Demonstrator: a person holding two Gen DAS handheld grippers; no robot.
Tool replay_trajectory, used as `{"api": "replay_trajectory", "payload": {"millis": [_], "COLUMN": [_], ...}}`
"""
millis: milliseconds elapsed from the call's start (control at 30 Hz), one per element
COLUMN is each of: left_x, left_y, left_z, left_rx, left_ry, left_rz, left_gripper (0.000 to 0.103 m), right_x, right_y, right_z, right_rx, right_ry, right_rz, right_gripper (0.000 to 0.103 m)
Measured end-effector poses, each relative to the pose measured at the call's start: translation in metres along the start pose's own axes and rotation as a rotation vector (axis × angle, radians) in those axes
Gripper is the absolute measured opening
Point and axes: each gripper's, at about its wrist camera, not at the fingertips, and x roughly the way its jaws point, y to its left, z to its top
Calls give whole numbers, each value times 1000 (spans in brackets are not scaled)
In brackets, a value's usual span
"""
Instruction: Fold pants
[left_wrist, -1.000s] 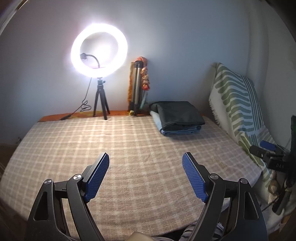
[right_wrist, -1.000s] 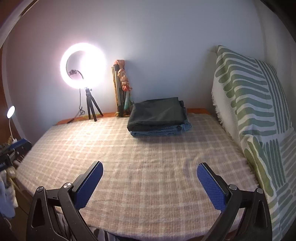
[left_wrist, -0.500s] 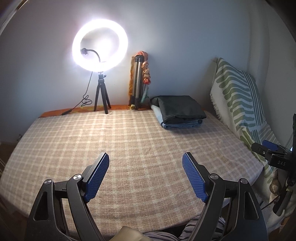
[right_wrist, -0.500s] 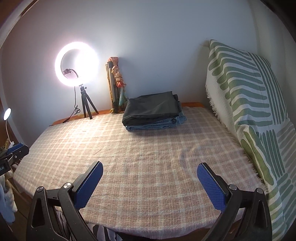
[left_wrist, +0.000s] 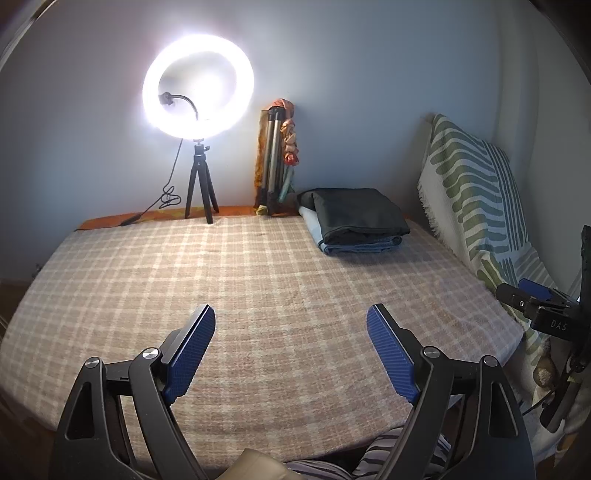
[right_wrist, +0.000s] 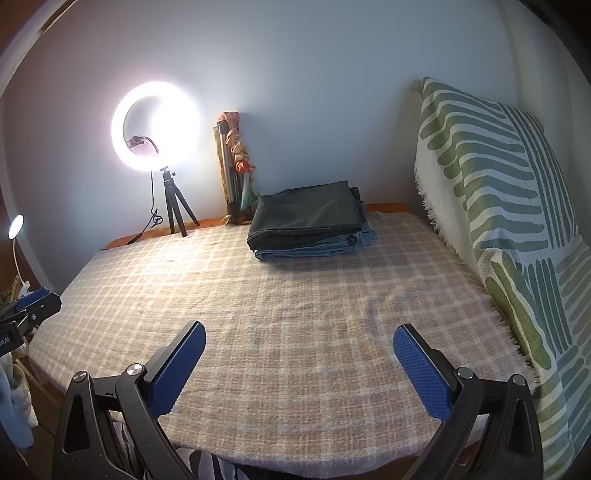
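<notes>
Pants (left_wrist: 354, 220) sit folded in a stack at the far end of the bench (left_wrist: 258, 295), dark pair on top, blue denim pair under it, near the wall; same stack in right wrist view (right_wrist: 308, 225). Left claw (left_wrist: 290, 347) hovers over near edge of the bench, jaws spread wide, blue pads (left_wrist: 190, 354) well apart, nothing between them, nothing held; its jaws have just been opening a little more. Right claw (right_wrist: 297, 365) likewise low over the near edge, jaws wide, blue pads (right_wrist: 421, 369) apart, empty. Both claws well apart from the pants stack. Each claw shows at the edge of the other's view: right claw at right margin of left view (left_wrist: 546, 314), left claw at left margin of right view (right_wrist: 26, 314). Bench covered with a pink-and-cream checked cloth (right_wrist: 295, 314), flat, slight wrinkles. Striped fabric (left_wrist: 399, 454) shows under the left claw at the near edge, can't tell what it is. Beyond the stack: lit ring light (left_wrist: 198, 86) on a small black tripod (left_wrist: 199, 192), at the back left. Folded tripod with colourful cloth (left_wrist: 275, 158) leans on the wall just left of the stack. Green-striped throw (right_wrist: 495, 206) drapes over something upright along the right side of the bench. Small lamp (right_wrist: 15, 227) at far left in right view.
</notes>
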Motion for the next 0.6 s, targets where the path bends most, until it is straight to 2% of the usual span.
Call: {"api": "replay_trajectory", "payload": {"millis": [600], "left_x": [-1], "left_y": [-2], "left_z": [1], "left_rx": [-6], "left_ry": [-6], "left_rz": [1], "left_gripper": [85], "right_x": [4], "right_y": [1], "right_z": [-4], "right_rx": [5], "right_ry": [15], "right_rz": [12], "right_gripper": [103]}}
